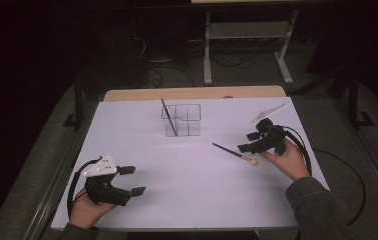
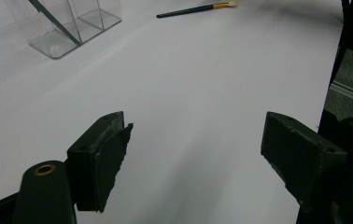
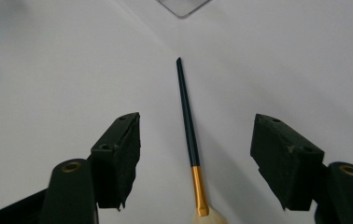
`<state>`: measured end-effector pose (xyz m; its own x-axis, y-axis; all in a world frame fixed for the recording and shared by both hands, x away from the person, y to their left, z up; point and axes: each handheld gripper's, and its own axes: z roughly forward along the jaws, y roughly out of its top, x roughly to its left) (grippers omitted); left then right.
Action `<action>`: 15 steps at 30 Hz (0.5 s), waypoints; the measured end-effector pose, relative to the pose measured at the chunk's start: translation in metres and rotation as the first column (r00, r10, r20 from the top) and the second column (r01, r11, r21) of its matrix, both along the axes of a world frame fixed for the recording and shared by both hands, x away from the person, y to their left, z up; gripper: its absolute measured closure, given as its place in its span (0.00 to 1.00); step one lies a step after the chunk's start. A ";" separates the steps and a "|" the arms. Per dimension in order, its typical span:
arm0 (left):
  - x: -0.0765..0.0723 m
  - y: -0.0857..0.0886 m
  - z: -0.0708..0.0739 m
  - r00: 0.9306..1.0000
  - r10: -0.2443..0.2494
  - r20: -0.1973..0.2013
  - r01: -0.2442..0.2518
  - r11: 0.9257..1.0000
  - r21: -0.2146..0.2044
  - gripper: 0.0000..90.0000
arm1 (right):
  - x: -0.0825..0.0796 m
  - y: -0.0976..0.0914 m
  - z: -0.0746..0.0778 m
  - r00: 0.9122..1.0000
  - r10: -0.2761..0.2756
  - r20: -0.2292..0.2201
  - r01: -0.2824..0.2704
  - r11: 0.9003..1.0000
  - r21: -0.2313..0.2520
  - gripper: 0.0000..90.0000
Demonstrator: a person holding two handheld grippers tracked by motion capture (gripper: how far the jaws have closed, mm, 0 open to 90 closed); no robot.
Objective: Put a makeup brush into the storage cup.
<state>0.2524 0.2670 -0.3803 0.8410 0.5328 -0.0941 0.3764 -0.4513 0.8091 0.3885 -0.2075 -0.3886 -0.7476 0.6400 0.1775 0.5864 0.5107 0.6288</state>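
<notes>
White sheeting covers the table (image 1: pixel 187 190), and on it, toward the right, lies a thin makeup brush (image 1: pixel 234 153) with a dark handle, a gold ferrule and a pale bristle tip. The right gripper (image 1: pixel 247 146) sits just beside that bristle end, jaws spread wide and holding nothing; in the right gripper view the brush (image 3: pixel 189 140) lies flat between the two jaws, touching neither. A clear plastic organiser (image 1: pixel 182 121) stands near the far middle of the table with another dark brush (image 1: pixel 169 117) leaning in its left compartment. The left gripper (image 1: pixel 132 180) rests near the front left corner, also released and empty, well apart from everything. The likely trouble: the handle is slim and lies flush on the sheet, so closing jaws may roll it aside or pinch only the soft bristles, letting it slip free. Carried to the organiser, a tilted brush could catch the rim and tip the light container.
</notes>
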 end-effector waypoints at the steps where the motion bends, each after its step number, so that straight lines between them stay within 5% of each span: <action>1: 0.000 0.000 0.000 1.000 0.000 0.000 0.000 1.000 0.001 0.25 | -0.001 0.000 -0.001 1.000 -0.007 -0.008 0.007 1.000 -0.001 0.38; 15: 0.001 0.001 0.000 1.000 -0.001 0.003 0.001 1.000 0.000 0.24 | 0.006 0.005 -0.013 0.999 0.022 -0.029 -0.024 0.997 -0.073 0.48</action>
